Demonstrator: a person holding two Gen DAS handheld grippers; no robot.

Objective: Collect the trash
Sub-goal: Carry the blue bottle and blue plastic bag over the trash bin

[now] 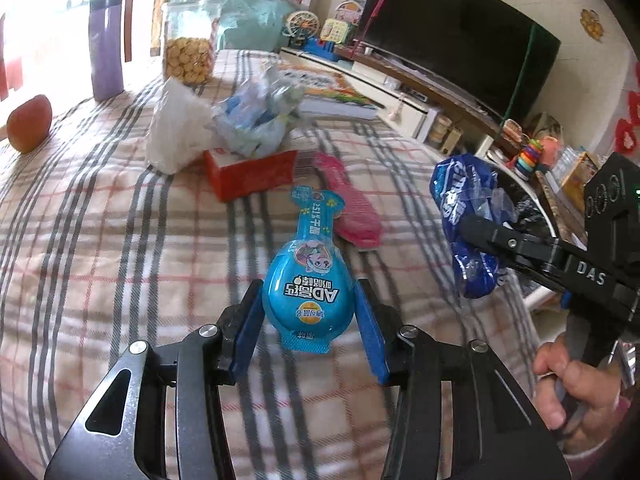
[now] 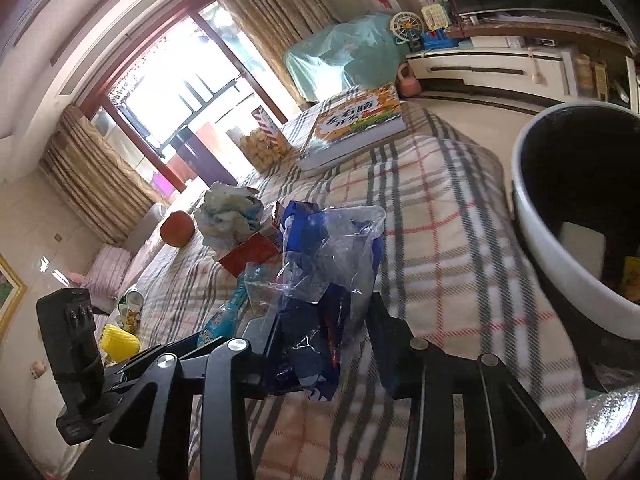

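Blue-padded fingers of the left hand-held gripper (image 1: pixel 308 312) stand wide apart on either side of a turquoise snack packet (image 1: pixel 306 280), which lies flat on the plaid-covered surface (image 1: pixel 100 240); neither pad visibly presses it. Just beyond the packet's narrow neck lies a pink comb (image 1: pixel 352 208), and past that a red box (image 1: pixel 252 174) with crumpled white and pale blue wrappers (image 1: pixel 224 124) resting on it. Farther back stand a clear jar of biscuits (image 1: pixel 188 52), a purple tumbler (image 1: pixel 106 44) and, off to the left, an orange-red fruit (image 1: pixel 30 124). A thick colourful book (image 2: pixel 356 128) lies near the far edge of the surface.

The right hand-held gripper (image 2: pixel 320 340) is closed on a crumpled dark blue plastic bag (image 2: pixel 320 280), which is lifted clear of the cloth and bunches up between its black fingers. In the left wrist view, that gripper reaches in from the right with the bag (image 1: pixel 468 224) held beyond the surface's edge, the person's hand (image 1: pixel 576 384) wrapped round its handle. A white bin with a dark liner (image 2: pixel 560 240) stands just beside the surface on the right, with some scraps visible inside it.
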